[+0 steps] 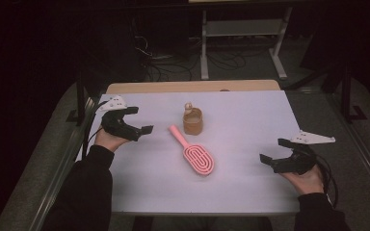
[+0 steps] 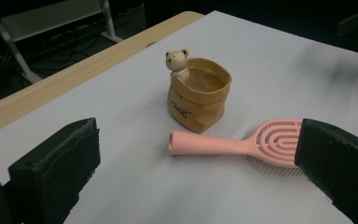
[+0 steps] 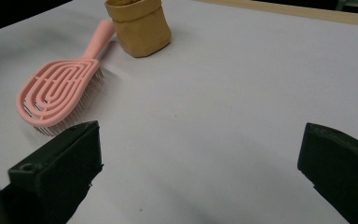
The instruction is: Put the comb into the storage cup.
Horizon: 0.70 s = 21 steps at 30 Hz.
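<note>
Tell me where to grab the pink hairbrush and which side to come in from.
Grip the pink hairbrush by its handle, the narrow straight part that points toward the bear pot. It lies bristles down, so close the jaws across the handle from above. The left gripper looks better placed, since the handle end lies toward its side; keep clear of the pot, which stands just beside the handle tip.

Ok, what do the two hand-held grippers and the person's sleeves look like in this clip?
Both are black, each with two blocky black jaws. The left hand-held gripper and the right hand-held gripper each carry a pale grey three-cornered plate on top. A dark cable trails back from each. The person wears dark long sleeves that reach the wrists.
</note>
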Each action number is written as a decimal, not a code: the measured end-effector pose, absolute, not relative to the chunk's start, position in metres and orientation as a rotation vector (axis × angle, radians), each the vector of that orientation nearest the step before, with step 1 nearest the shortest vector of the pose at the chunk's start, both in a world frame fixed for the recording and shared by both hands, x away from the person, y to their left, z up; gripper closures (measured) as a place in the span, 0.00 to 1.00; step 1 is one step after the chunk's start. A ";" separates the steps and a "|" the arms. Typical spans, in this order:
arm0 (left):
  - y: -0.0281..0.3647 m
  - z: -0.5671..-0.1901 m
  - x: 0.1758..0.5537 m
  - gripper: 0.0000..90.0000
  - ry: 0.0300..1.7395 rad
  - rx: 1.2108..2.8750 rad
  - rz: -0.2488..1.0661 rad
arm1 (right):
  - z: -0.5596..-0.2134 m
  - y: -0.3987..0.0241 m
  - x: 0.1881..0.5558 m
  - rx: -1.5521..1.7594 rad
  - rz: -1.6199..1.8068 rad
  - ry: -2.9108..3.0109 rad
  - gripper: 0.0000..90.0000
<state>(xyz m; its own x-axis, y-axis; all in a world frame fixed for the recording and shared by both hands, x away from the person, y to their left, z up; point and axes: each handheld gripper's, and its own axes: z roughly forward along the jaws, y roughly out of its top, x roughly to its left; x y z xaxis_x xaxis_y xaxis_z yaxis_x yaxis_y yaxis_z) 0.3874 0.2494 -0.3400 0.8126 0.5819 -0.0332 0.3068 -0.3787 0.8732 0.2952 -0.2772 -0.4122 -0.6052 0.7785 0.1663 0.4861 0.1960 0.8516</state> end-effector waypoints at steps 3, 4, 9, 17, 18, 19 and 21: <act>0.245 -0.341 0.391 0.00 0.657 2.001 0.339 | -0.412 -0.277 0.295 1.194 1.369 2.175 0.00; 0.244 -0.341 0.392 0.00 0.656 2.000 0.335 | -0.412 -0.277 0.295 1.195 1.369 2.175 0.00; 0.239 -0.341 0.397 0.00 0.650 2.006 0.333 | -0.412 -0.277 0.295 1.192 1.366 2.179 0.00; 0.232 -0.343 0.405 0.00 0.654 2.008 0.329 | -0.412 -0.277 0.295 1.191 1.368 2.180 0.00; 0.231 -0.344 0.406 0.00 0.651 2.010 0.321 | -0.412 -0.277 0.295 1.190 1.368 2.180 0.00; 0.229 -0.344 0.408 0.00 0.651 2.009 0.315 | -0.412 -0.277 0.295 1.190 1.369 2.180 0.00; 0.226 -0.346 0.411 0.00 0.651 2.012 0.305 | -0.412 -0.277 0.295 1.191 1.368 2.182 0.00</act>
